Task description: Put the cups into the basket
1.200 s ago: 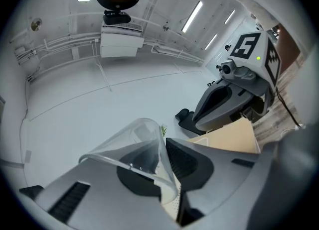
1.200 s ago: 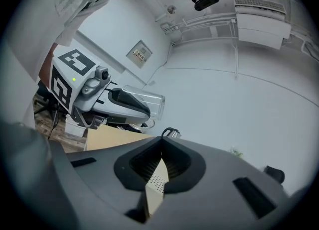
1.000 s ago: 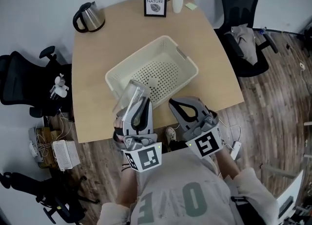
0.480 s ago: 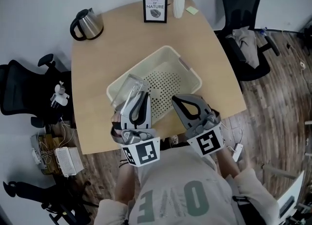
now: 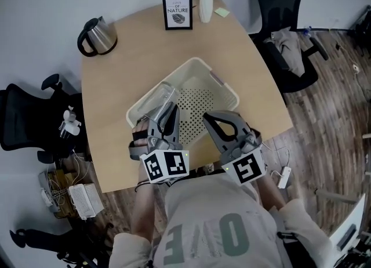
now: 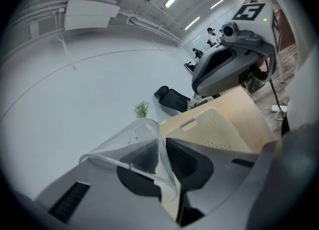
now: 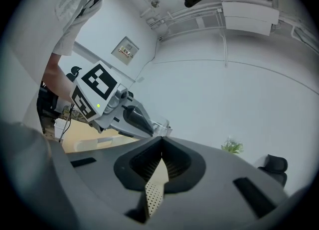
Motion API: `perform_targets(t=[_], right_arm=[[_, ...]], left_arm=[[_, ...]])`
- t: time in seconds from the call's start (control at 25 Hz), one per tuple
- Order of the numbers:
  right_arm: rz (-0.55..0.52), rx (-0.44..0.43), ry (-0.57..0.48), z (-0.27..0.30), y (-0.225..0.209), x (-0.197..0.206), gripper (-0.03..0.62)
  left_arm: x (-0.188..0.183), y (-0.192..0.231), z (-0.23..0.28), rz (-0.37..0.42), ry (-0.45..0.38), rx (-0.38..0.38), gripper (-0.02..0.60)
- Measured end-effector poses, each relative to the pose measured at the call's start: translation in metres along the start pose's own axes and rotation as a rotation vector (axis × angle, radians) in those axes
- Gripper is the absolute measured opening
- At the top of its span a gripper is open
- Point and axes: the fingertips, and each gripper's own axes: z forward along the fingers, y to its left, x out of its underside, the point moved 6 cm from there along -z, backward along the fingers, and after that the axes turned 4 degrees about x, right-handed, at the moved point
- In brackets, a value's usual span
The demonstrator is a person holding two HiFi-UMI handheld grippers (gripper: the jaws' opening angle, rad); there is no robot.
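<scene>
A clear plastic cup tilts over the near left rim of the cream perforated basket on the wooden table. My left gripper is shut on the cup's wall; in the left gripper view the cup sits pinched between the dark jaws of that gripper, with the basket behind it. My right gripper hovers at the basket's near edge, shut with nothing held. In the right gripper view the jaws of the right gripper meet over the basket's perforated floor.
A steel kettle stands at the table's far left. A framed print, a white vase with a plant and a yellow note line the far edge. Black office chairs flank the table.
My left gripper has carried the cup forward, from near the table's front edge to over the basket's near left rim. The right gripper has hardly moved.
</scene>
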Motion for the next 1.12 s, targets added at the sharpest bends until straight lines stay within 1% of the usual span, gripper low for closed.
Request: perform_targets(t=[0.12,0.28,0.44,0.72,0.84,0.92,1.0,1.12], right_arm=[[-0.002,0.017,0.012,-0.002,0.002,0.001,-0.002],[-0.011,0.040,0.031,-0.007,-0.004,0.006,-0.002],[-0.002,0.084,0.073,-0.013,-0.013,0.014,-0.002],[0.005,0.115,0.118,-0.015,-0.013,0.023,-0.002],[-0.011,0.121,0.125,-0.013,-0.012,0.021,-0.002],[-0.002,0.126,0.125,-0.014,-0.013,0.021,-0.002],[0.015,0.138,0.128,-0.016,-0.014,0.021,-0.002],[0.003,0.164,0.139,-0.018,-0.017,0.021,-0.002]], left_arm=[[0.009,-0.008,0.014,0.029,0.054,0.083,0.043],[0.019,-0.018,0.039,0.032,0.132,0.195,0.043],[0.036,-0.030,0.061,0.099,0.231,0.270,0.043],[0.069,-0.054,0.092,0.158,0.345,0.445,0.043],[0.081,-0.067,0.101,0.195,0.378,0.521,0.044],[0.086,-0.074,0.105,0.216,0.392,0.566,0.044],[0.092,-0.080,0.108,0.236,0.415,0.607,0.044],[0.095,-0.086,0.111,0.270,0.446,0.659,0.045]])
